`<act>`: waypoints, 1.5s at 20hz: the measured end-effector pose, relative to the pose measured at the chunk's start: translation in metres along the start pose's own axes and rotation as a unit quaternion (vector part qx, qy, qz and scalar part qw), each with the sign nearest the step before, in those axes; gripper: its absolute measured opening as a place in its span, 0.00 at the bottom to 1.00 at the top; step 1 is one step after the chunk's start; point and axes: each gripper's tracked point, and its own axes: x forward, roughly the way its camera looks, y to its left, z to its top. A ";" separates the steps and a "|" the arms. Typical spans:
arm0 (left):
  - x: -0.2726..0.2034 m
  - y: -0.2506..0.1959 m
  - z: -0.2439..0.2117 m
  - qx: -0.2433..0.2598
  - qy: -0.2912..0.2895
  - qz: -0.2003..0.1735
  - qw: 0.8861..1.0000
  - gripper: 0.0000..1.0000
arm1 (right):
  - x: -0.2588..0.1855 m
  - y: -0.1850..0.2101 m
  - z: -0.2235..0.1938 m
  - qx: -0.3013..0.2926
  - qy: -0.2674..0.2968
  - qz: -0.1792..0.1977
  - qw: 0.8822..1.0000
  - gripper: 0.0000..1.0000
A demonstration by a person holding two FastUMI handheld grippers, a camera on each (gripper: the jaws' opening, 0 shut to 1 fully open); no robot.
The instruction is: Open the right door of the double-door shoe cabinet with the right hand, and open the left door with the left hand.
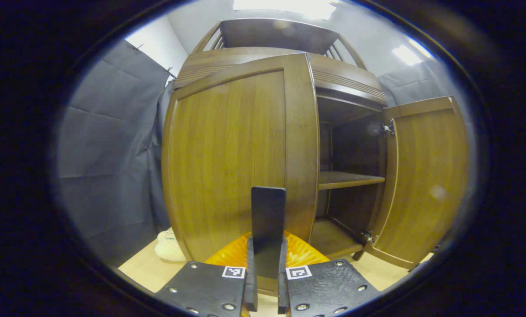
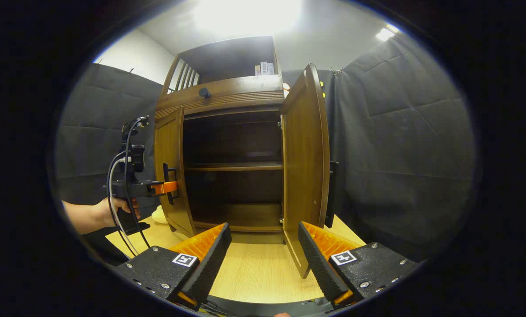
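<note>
My left claw (image 1: 266,281) is clamped on the handle (image 1: 268,220) of the left door (image 1: 227,163), which stands ajar. My right claw (image 2: 265,259) hangs with fingers apart, just before the wide-open right door (image 2: 305,167) of the shoe cabinet (image 2: 232,145) on the tabletop (image 2: 254,273).

Cabinet mouth (image 2: 234,176) lies unobstructed between left door (image 2: 169,167) and swung-out right door (image 2: 305,158).

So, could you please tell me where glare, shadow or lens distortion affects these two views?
Right gripper view: the ceiling light blows out to white and the cabinet interior sits in deep shadow. Left gripper view: fisheye bowing curves the left door, and a faint pale lens spot lies over the right door.
</note>
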 end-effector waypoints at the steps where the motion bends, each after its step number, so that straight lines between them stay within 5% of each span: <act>1: -0.006 0.003 0.001 0.000 0.000 0.000 1.000 0.23 | -0.001 0.003 0.000 0.001 0.000 0.002 1.000 0.94; 2: -0.014 0.009 -0.001 -0.001 -0.001 0.002 1.000 0.14 | -0.002 0.006 0.000 0.001 0.000 0.004 1.000 0.94; 7: -0.042 0.028 -0.002 0.000 -0.002 0.008 1.000 0.14 | -0.004 0.027 0.002 -0.002 -0.002 0.019 1.000 0.94; 11: -0.064 0.048 -0.003 -0.002 -0.006 0.015 1.000 0.23 | -0.003 0.045 0.002 -0.008 -0.002 0.033 0.999 0.94; 16: -0.082 0.068 -0.003 0.000 -0.008 0.019 1.000 0.13 | 0.001 0.061 0.000 -0.010 0.001 0.049 0.999 0.94; 21: -0.092 0.093 -0.001 -0.002 -0.009 0.030 1.000 0.22 | -0.006 0.086 0.003 -0.018 -0.004 0.059 0.998 0.95; 30: -0.121 0.143 0.014 0.013 -0.024 0.071 0.997 0.22 | -0.009 0.112 0.006 -0.014 -0.009 0.082 0.997 0.94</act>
